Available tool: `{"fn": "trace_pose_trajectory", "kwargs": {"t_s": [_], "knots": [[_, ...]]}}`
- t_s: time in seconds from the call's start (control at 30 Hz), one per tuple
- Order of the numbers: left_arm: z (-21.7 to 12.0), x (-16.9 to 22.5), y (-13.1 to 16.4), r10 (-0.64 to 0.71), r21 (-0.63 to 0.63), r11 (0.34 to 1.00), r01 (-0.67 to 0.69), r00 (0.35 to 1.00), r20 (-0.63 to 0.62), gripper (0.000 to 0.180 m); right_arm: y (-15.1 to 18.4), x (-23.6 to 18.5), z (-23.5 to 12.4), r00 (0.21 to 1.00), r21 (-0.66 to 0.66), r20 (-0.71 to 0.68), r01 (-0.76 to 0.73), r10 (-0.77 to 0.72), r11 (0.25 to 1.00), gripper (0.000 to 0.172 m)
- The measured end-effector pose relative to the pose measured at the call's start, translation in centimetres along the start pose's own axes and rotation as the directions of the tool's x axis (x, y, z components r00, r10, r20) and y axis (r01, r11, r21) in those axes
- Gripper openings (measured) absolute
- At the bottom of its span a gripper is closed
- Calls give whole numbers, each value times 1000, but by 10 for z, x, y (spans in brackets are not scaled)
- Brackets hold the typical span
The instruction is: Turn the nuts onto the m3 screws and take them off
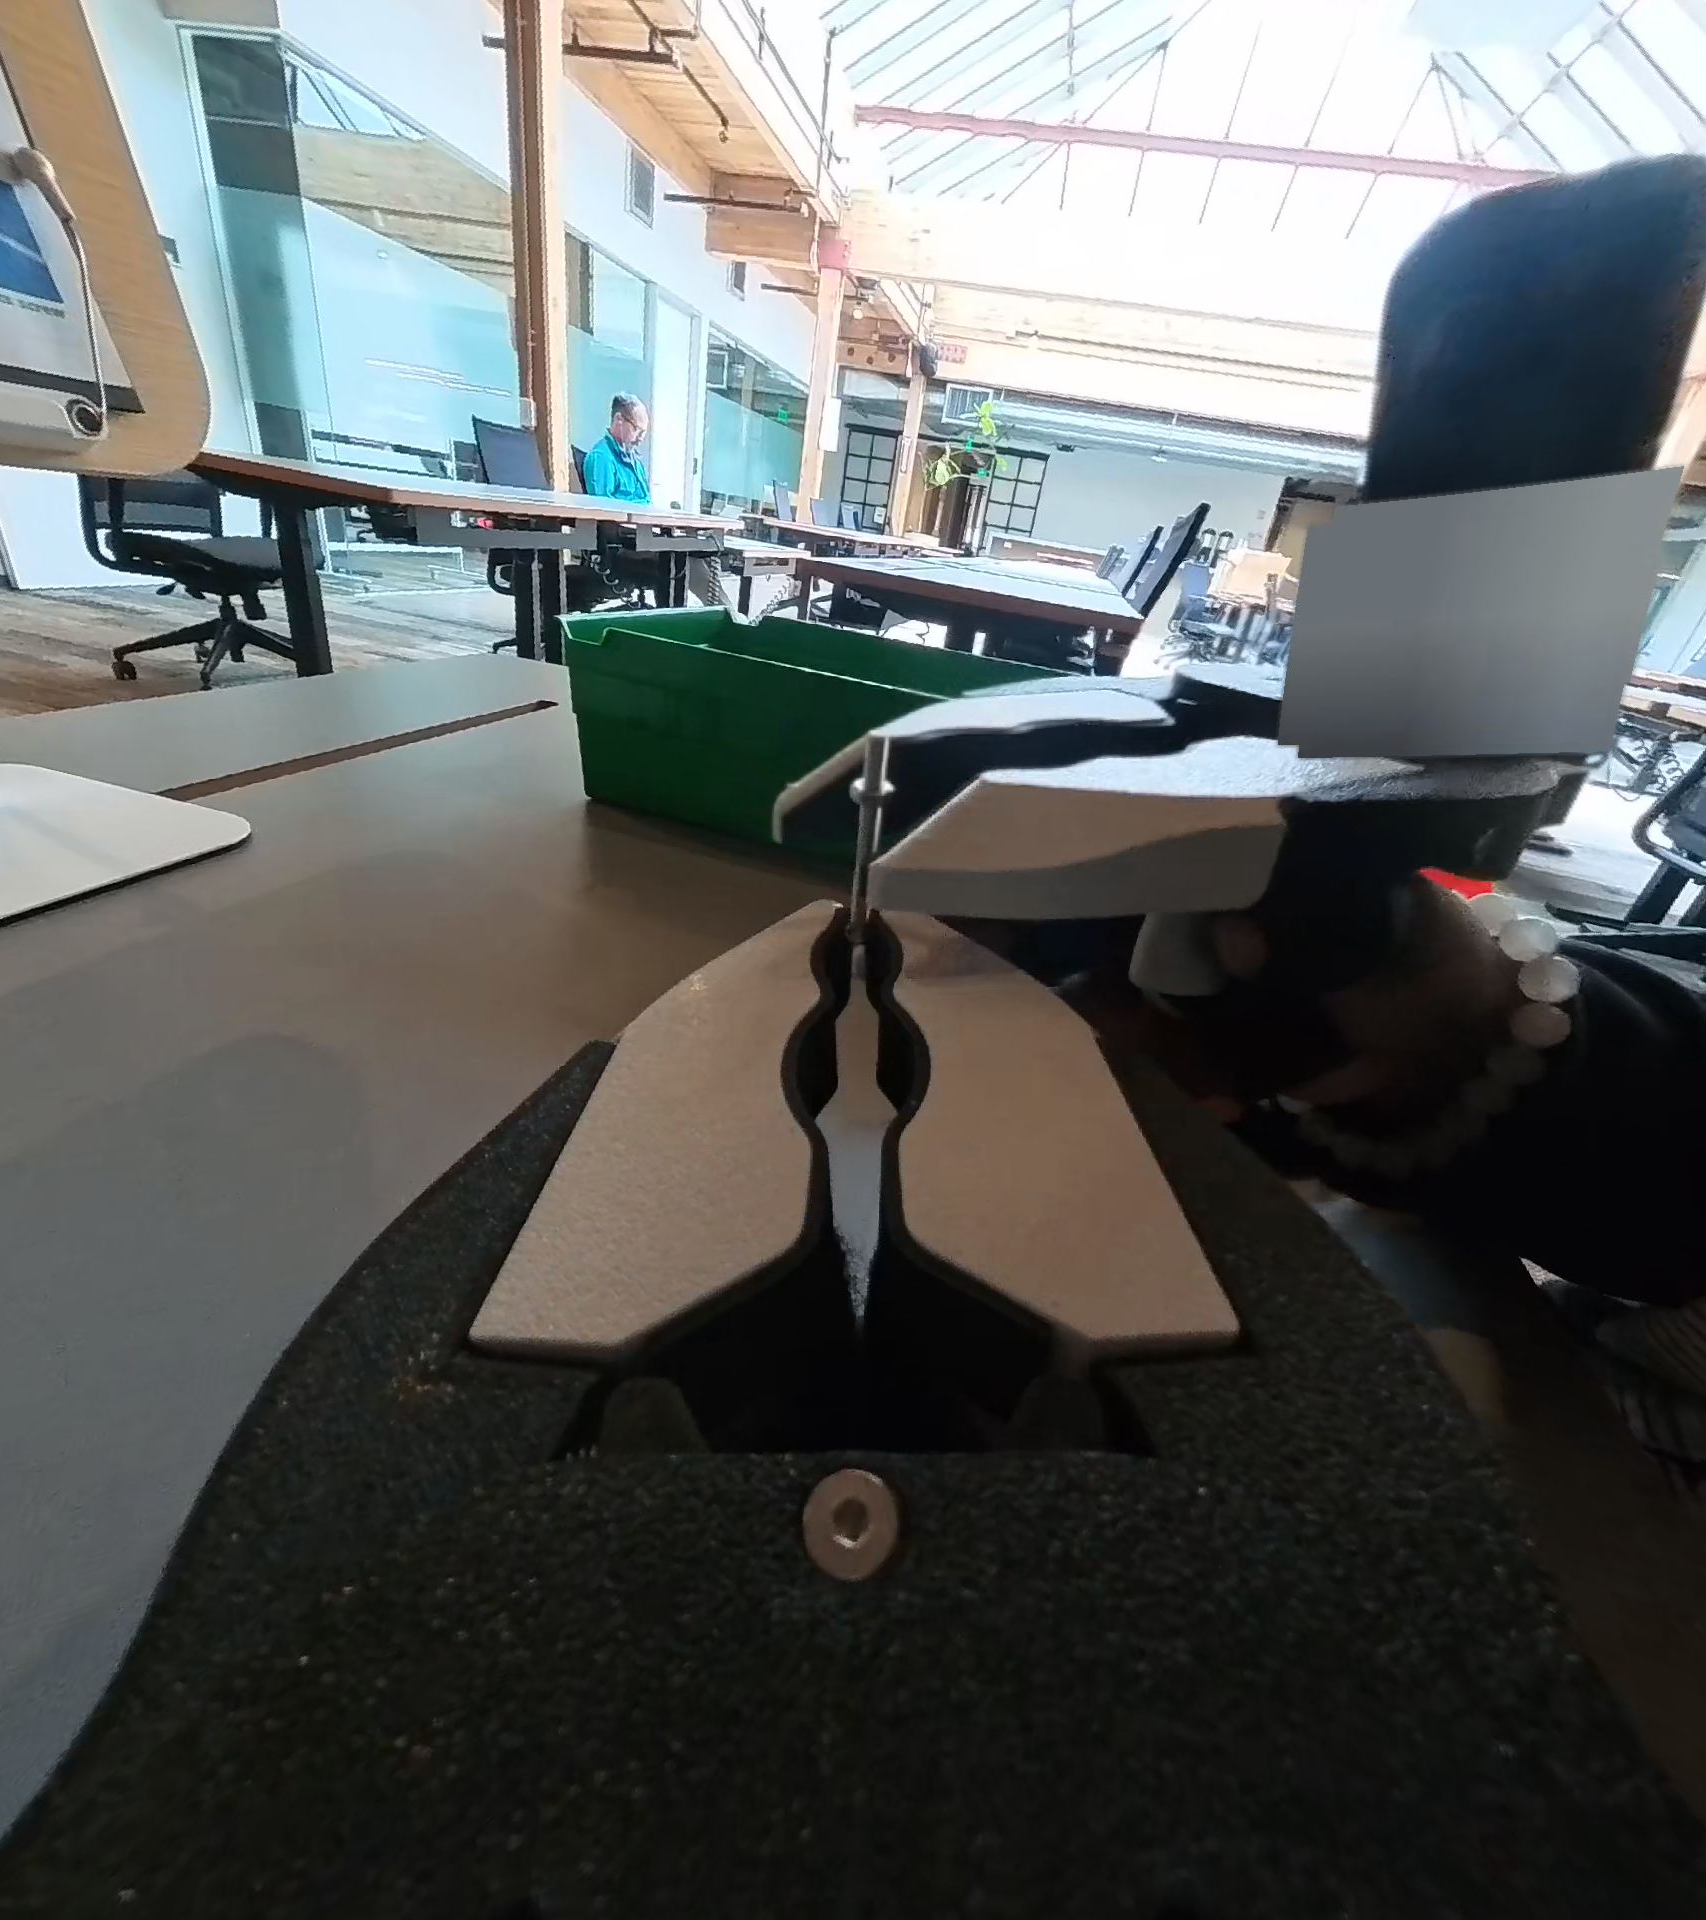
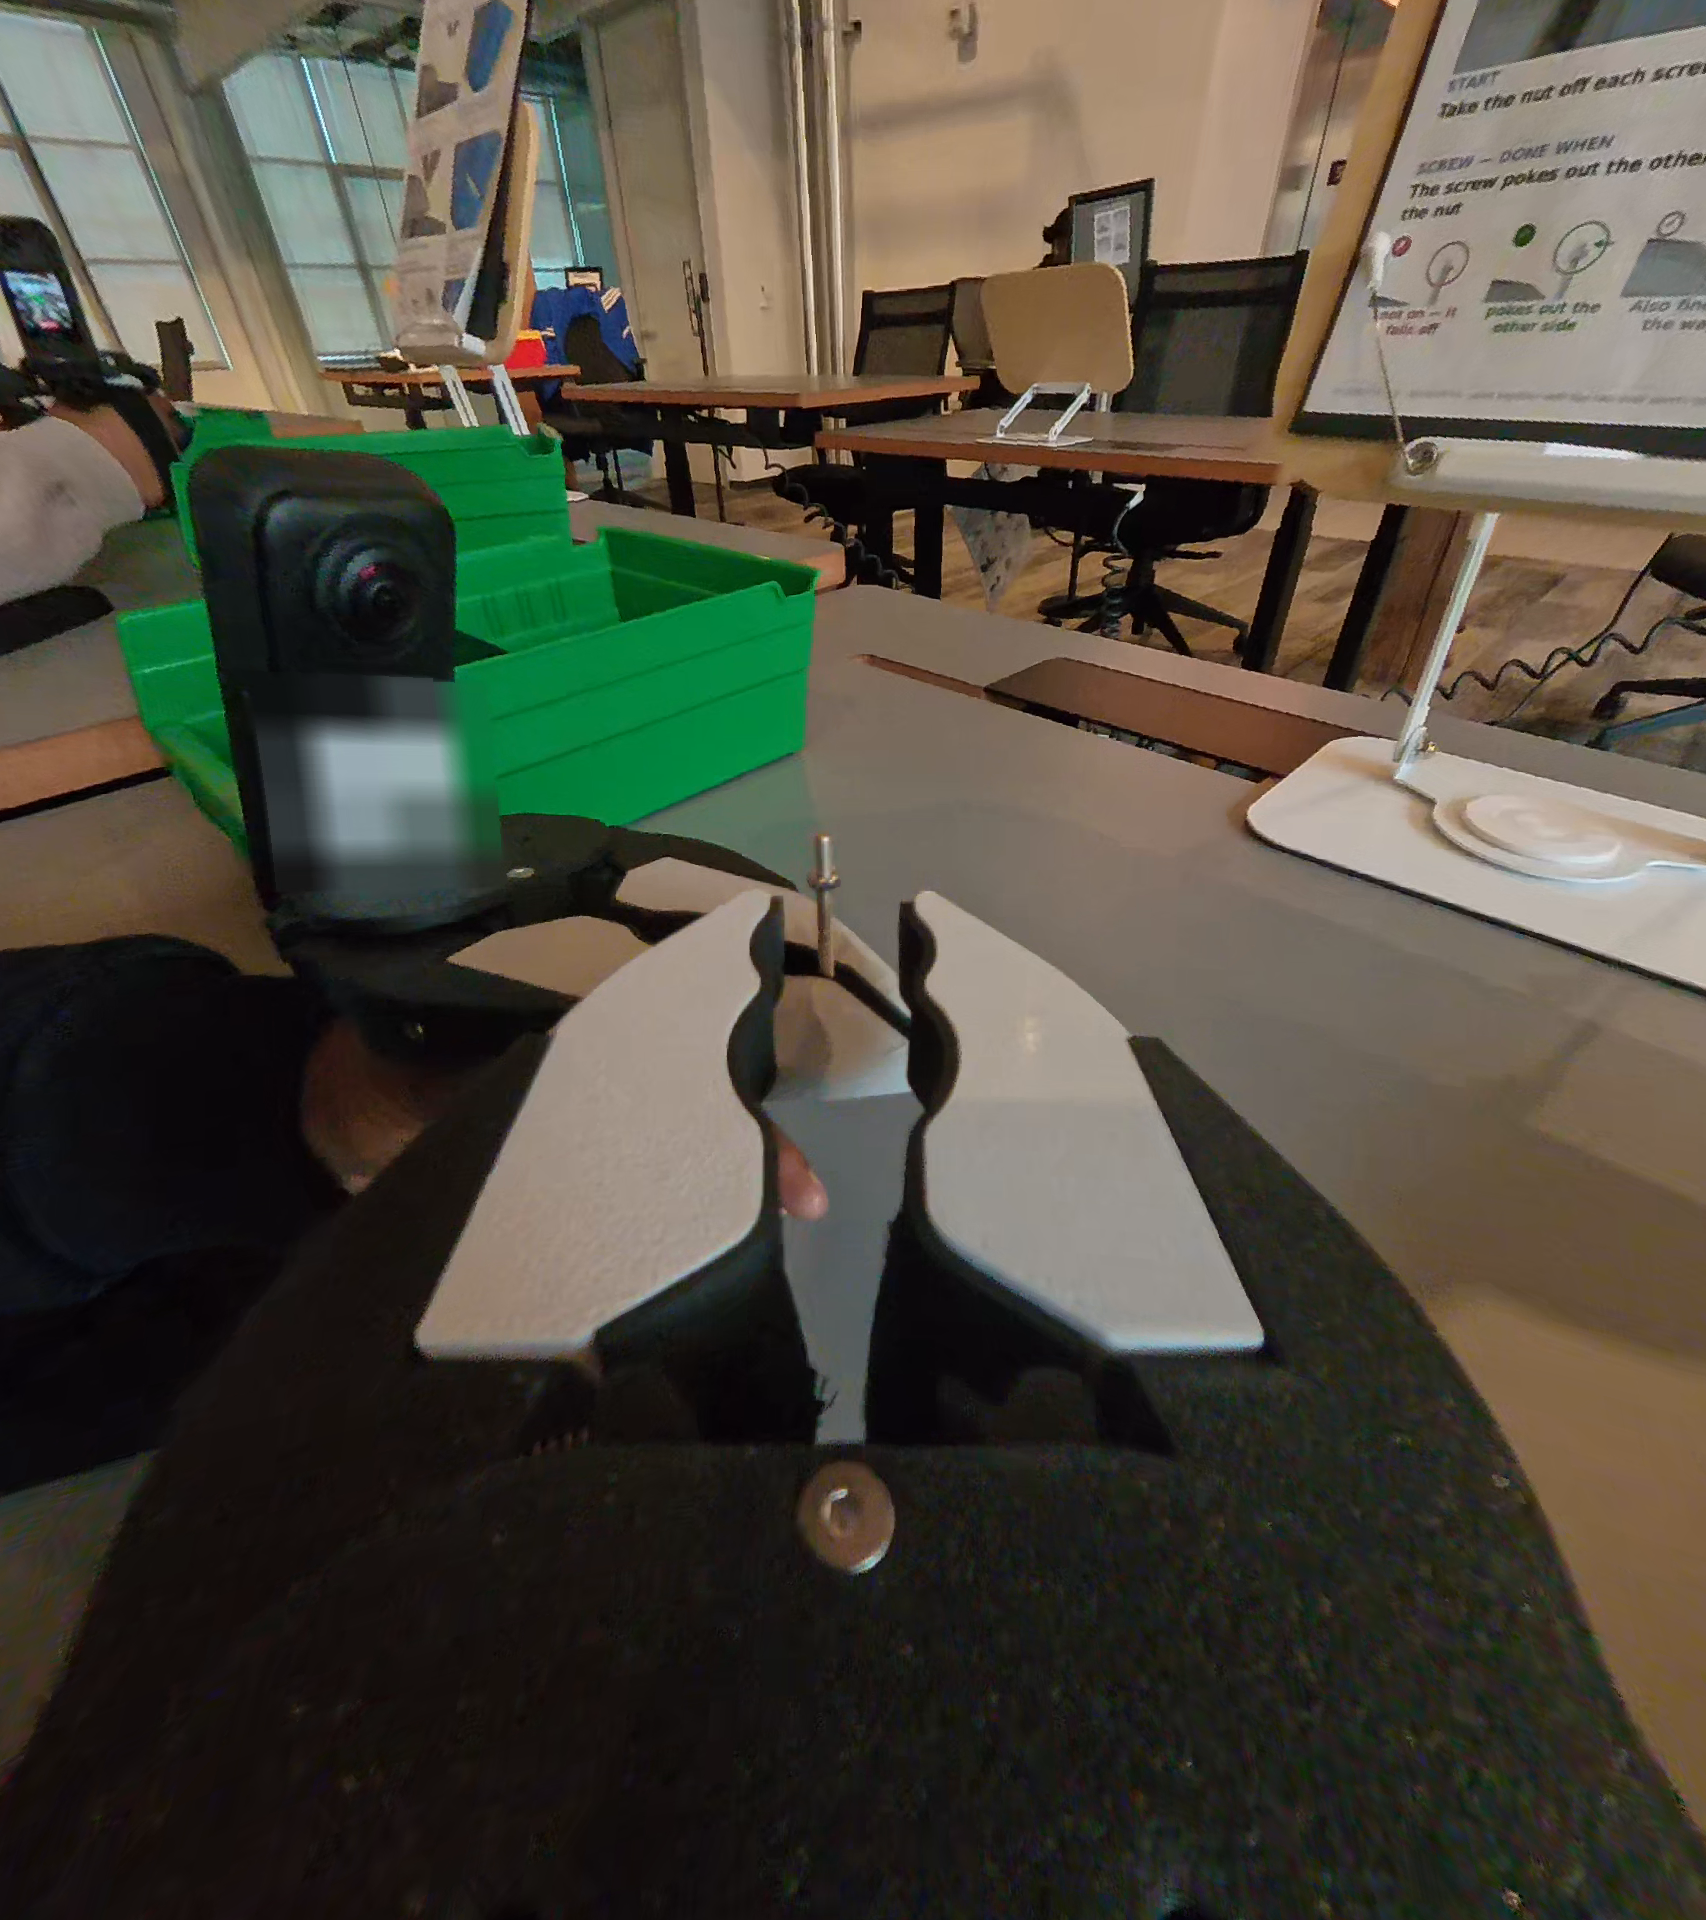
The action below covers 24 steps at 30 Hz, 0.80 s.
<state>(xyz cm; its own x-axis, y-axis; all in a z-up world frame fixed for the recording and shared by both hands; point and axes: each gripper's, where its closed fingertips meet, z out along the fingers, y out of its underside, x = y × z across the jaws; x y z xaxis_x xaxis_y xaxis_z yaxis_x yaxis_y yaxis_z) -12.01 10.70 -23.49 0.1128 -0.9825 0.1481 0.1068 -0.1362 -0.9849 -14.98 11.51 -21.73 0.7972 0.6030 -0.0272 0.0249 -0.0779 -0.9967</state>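
In the left wrist view my left gripper [image 1: 857,923] is shut on the lower end of a thin metal screw [image 1: 863,852] and holds it upright above the table. A small nut [image 1: 872,792] sits high on the screw. My right gripper [image 1: 854,821] reaches in from the right, its two fingers either side of the screw near the nut. In the right wrist view the right gripper [image 2: 841,909] is open. The screw [image 2: 825,935] and nut [image 2: 823,881] stand in the gap with neither pad touching. The left gripper's fingers [image 2: 662,883] lie below.
A green bin [image 1: 714,717] stands just behind the grippers, and it also shows in the right wrist view [image 2: 620,686]. A white stand [image 1: 49,862] with an instruction sheet is at the left of the grey table [image 1: 309,987]. A person's hand [image 1: 1348,1018] holds the right gripper. Both grippers' tips are close together, under 4 cm apart.
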Motion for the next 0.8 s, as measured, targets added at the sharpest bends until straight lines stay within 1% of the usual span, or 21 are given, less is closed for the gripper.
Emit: {"fn": "trace_pose_trajectory", "kwargs": {"t_s": [0.1,0.27,0.37,0.53,0.6,0.7,0.8], "knots": [[0,0,0,1,0,1000,-1,1000,1,1,0,1,-2,999,-3,-17,28,-28,1000,10],[1,0,1,9,-5,1000,-9,1000,2,1,0,-2,-2,996,-11,-17,87,-87,996,1],[1,2,1,15,-7,1000,-15,1000,-3,1,1,-3,-2,992,-26,-23,124,-125,992,1],[1,3,0,42,0,999,-42,999,7,3,-1,-4,-3,992,-33,-10,123,-123,992,1],[1,1,0,41,0,999,-41,999,20,24,-6,-5,-5,993,-8,-8,115,-115,993,0],[1,-1,0,47,1,999,-47,998,39,39,-17,-2,-10,993,4,-14,121,-121,993,0],[2,0,1,65,-7,998,-64,997,39,50,-32,13,-21,988,0,-52,144,-144,990,0]]}}
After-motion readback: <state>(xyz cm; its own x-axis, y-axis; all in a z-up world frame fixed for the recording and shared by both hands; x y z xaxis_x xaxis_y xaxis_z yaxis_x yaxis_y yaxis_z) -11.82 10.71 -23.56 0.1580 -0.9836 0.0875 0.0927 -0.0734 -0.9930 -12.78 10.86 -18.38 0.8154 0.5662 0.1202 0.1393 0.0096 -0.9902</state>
